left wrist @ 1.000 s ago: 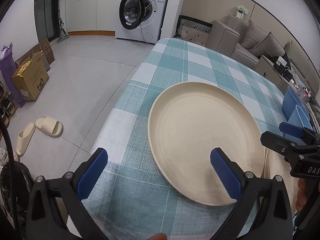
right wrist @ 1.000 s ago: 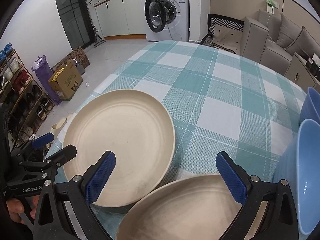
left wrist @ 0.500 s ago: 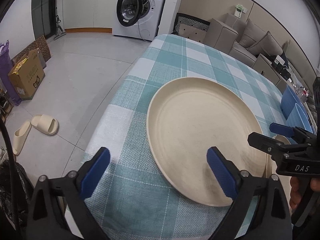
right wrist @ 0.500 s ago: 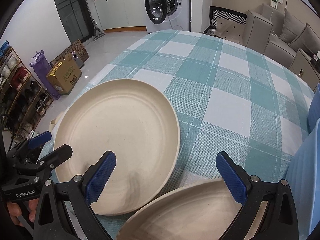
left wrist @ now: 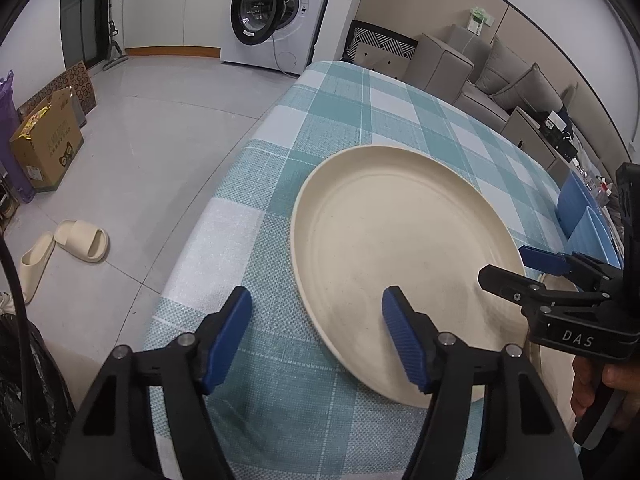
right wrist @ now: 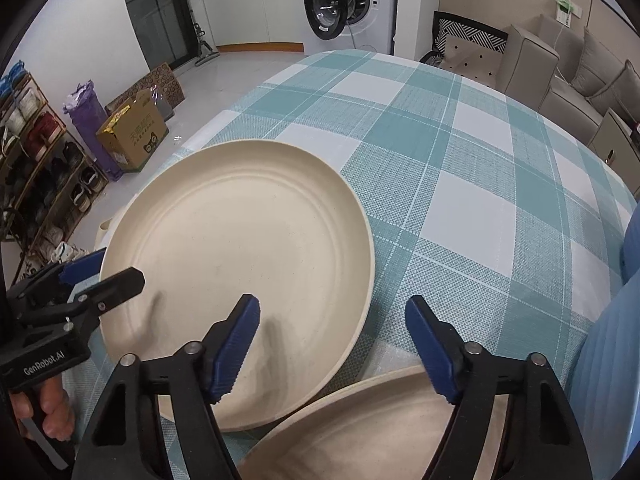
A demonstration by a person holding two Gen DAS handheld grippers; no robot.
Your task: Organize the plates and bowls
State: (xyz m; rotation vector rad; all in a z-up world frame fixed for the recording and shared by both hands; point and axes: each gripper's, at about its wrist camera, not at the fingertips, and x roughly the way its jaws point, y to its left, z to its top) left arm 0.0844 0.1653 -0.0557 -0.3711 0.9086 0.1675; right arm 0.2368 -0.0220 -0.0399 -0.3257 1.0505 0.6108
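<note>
Near table corner, left hand-held gripper (left wrist: 316, 330) closing astride cream plate (left wrist: 404, 256) rim, right hand-held gripper (right wrist: 332, 344) closing, nothing gripped.

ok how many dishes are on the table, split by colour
cream plates: 2, the big plate and a second plate at the near edge
blue bowls: 2, one bowl with another bowl beside it
total: 4
</note>
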